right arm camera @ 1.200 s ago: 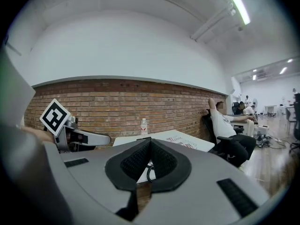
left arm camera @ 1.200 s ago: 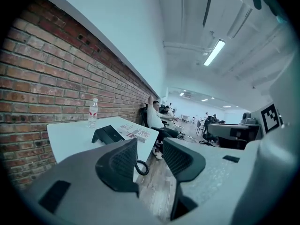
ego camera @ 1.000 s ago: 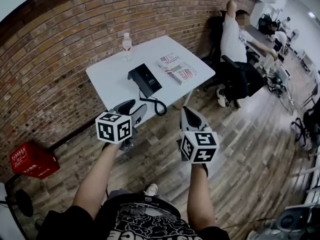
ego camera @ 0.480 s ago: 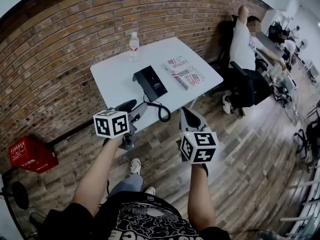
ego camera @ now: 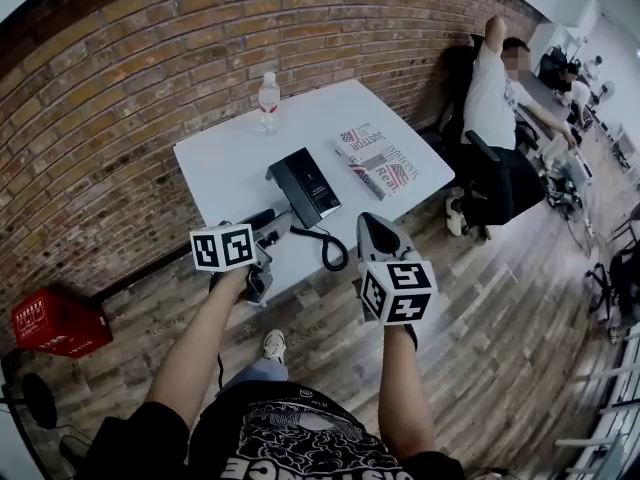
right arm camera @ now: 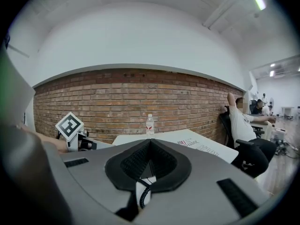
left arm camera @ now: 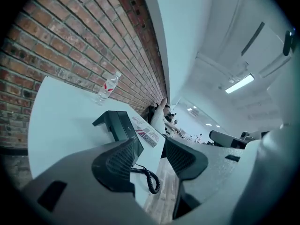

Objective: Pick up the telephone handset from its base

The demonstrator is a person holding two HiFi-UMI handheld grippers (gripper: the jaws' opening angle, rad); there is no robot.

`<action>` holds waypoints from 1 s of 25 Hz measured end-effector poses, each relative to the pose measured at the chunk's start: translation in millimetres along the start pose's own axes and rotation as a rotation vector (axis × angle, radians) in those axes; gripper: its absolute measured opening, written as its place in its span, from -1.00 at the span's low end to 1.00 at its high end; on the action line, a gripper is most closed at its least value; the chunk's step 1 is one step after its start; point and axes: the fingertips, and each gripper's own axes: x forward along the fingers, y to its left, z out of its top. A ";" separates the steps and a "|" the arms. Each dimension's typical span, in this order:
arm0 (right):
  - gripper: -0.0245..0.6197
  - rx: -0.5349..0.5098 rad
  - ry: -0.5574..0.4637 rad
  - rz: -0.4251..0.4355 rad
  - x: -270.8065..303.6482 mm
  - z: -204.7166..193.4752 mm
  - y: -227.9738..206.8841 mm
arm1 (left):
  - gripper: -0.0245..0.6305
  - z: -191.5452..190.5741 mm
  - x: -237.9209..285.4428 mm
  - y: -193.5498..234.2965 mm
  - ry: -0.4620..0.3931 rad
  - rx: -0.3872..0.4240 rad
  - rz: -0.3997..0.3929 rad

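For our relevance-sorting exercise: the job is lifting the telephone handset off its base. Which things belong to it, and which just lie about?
Job: black desk telephone; its black coiled cord; left tool; right tool.

Lying about: clear plastic water bottle; printed magazine; red plastic crate.

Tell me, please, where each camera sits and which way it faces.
Head view: on the person's head, looking steeply down at the table and telephone; both forearms, left gripper and right gripper show.
Left gripper view: rides the left gripper, looking along its parted jaws at the telephone.
Right gripper view: rides the right gripper, over closed jaws toward the brick wall.
Shared: all three see the bottle.
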 end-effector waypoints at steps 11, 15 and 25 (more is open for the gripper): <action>-0.92 0.001 0.052 -0.023 71.7 1.6 -14.9 | -0.32 -4.4 54.2 67.2 0.084 -0.176 -0.038; -0.92 0.008 0.074 -0.036 90.7 -2.2 -19.2 | -0.32 -5.5 69.9 82.9 0.103 -0.226 -0.056; -0.92 0.035 0.124 -0.095 119.7 -16.3 -38.7 | -0.33 -5.2 103.4 104.4 0.134 -0.324 -0.099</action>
